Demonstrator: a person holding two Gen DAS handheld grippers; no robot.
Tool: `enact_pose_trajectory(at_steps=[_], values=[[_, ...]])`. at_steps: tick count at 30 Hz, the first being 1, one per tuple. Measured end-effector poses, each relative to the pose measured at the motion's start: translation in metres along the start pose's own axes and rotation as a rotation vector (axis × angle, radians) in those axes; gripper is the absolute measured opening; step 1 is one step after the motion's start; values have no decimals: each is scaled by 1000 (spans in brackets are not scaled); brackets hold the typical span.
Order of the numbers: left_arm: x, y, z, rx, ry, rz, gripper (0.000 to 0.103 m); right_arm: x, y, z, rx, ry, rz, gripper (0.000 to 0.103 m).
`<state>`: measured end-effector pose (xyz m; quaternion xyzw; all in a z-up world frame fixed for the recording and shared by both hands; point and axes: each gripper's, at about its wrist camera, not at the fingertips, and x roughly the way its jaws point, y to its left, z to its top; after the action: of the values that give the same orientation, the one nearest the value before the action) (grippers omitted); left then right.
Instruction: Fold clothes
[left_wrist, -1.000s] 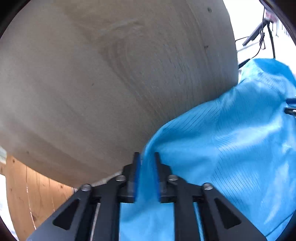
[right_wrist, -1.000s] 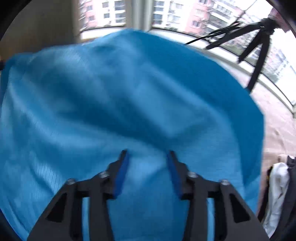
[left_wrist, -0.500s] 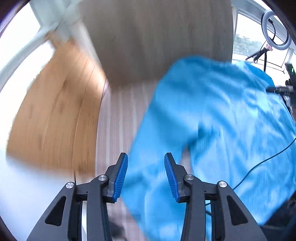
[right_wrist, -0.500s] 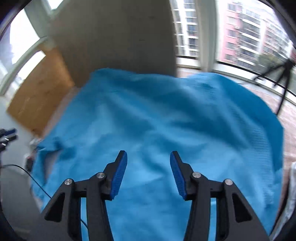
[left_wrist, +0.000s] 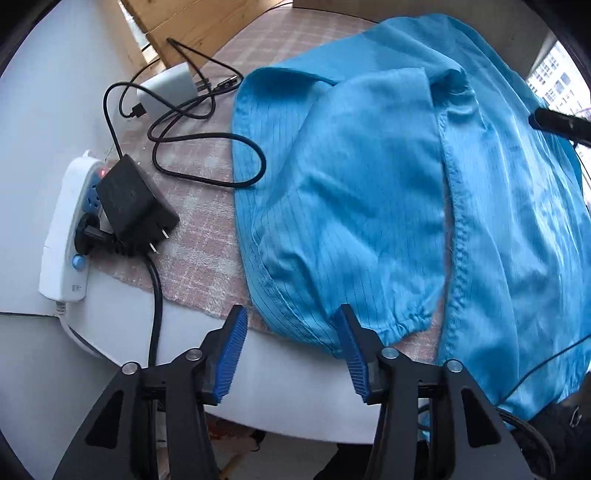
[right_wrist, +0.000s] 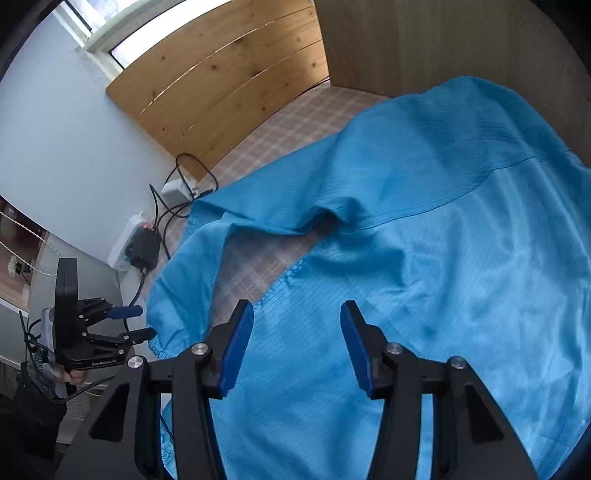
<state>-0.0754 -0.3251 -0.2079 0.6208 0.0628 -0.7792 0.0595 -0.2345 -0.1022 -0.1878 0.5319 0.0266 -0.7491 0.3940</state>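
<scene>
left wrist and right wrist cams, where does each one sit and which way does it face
Left wrist: on the left tongs, facing steeply down at the table edge, sleeve and power strip; its open blue pads show.
Right wrist: on the right tongs, tilted down over the blue garment; its open pads show, plus the left tongs and gripping hand.
Shared: garment, sleeve, power strip, plaid cloth.

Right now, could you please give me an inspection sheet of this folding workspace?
Surface: pink checked mat over a white table.
Job's things: blue garment spread out, its sleeve folded inward, elastic cuff at the table edge.
Clutter: white power strip, black adapter, white charger.
Grippers: left gripper has just been opening, nothing between its fingers; right gripper open above the garment.
Cables: black cable looped beside the garment.
Surroundings: wooden panels.
</scene>
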Motion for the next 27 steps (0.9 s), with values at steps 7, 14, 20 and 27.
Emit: enact_pose_trajectory(at_steps=[7,14,20,27], values=[[-19,-10,8,66,-88,-92,2,-9,-10,17,20,-10,-102,49],[-116,28,-2,168,-279,111,3,24,-10,66,72,47,-58,50],[-109,25,-47,373,-165,112,25,58,18,88,11,83,-106,50],[-83,43,-73,276,-75,28,25,102,93,77,-242,174,-88,50]])
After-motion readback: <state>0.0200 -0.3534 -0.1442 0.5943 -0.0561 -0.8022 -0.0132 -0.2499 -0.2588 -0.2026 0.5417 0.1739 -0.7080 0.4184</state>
